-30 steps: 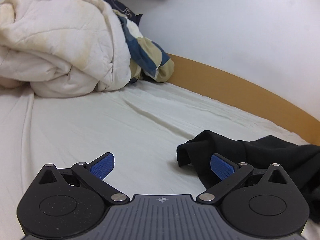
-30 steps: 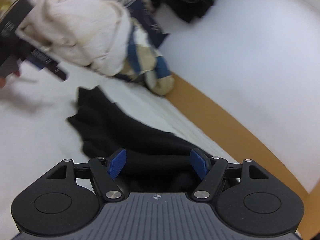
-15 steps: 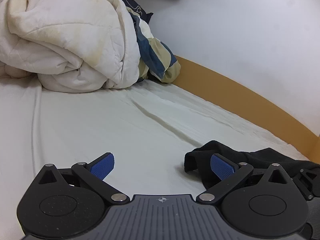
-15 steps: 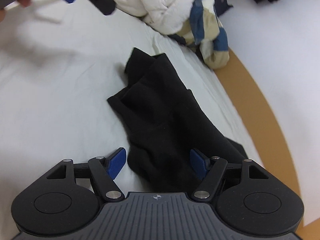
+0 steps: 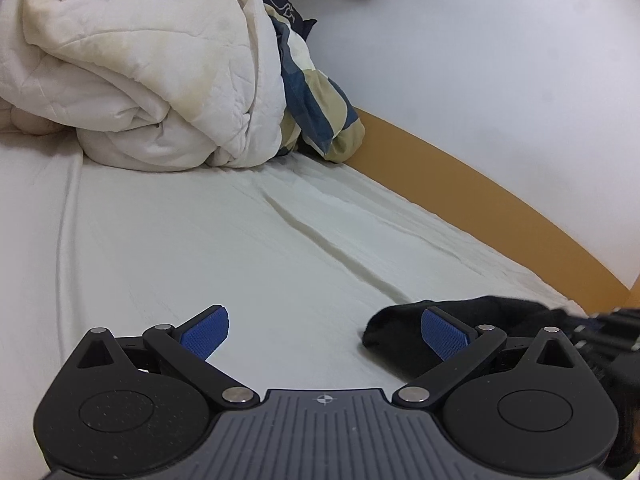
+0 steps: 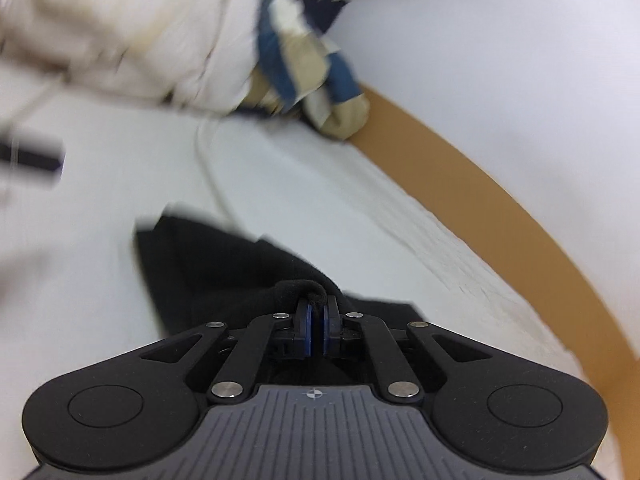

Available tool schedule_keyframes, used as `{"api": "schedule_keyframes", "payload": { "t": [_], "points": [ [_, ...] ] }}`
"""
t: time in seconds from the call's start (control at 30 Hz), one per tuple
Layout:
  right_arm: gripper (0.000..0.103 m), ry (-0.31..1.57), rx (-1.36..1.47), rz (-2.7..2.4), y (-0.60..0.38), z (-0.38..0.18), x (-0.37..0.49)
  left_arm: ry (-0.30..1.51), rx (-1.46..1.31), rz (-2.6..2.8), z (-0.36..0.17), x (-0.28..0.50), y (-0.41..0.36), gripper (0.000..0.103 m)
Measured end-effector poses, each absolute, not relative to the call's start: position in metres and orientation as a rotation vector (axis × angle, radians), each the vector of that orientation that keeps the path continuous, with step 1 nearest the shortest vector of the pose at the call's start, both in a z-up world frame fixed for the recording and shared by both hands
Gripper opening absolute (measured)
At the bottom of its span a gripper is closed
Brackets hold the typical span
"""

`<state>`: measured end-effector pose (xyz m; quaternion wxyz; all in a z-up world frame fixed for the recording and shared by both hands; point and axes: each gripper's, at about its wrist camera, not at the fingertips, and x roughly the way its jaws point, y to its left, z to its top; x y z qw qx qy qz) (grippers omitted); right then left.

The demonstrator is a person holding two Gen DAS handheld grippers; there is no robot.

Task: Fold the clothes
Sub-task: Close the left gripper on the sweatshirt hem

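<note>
On the white bed, my right gripper pinches a fold of the black cloth. My left gripper is wide apart, holding nothing, beside the cloth.

A black garment lies on a bed's white sheet, its fabric plain and unpatterned. Behind it, a cream-white quilt shows yellowish stains, and beside the quilt a blanket carries blocks of blue, beige and off-white. An ochre-orange bed frame borders the sheet below a pale grey-white wall. Both tools are black with ribbed grey bodies; the fingers of the left gripper bear textured royal-blue pads, as do those of the right gripper.
</note>
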<state>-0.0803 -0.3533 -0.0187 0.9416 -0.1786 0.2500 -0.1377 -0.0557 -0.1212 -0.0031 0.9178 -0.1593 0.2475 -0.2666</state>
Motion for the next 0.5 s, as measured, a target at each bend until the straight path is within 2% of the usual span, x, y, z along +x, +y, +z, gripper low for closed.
{"api": "schedule_keyframes", "payload": {
  "t": [0.1,0.27,0.37,0.5],
  "points": [
    [0.006,0.417,-0.283,-0.298,-0.371,0.025,-0.098,0.534,-0.318,-0.644,-0.007,-0.058,-0.133,0.102],
    [0.006,0.305,-0.163,-0.316,-0.423,0.074,-0.123,0.465,-0.240,-0.818,-0.007,-0.088,-0.167,0.102],
    [0.006,0.286,-0.163,-0.340,-0.449,0.078,-0.134,0.449,-0.161,-0.925,-0.009,-0.107,-0.194,0.102],
    [0.006,0.255,-0.105,-0.336,-0.468,0.075,-0.167,0.307,0.158,-0.964,-0.008,-0.140,-0.242,0.102]
  ]
}}
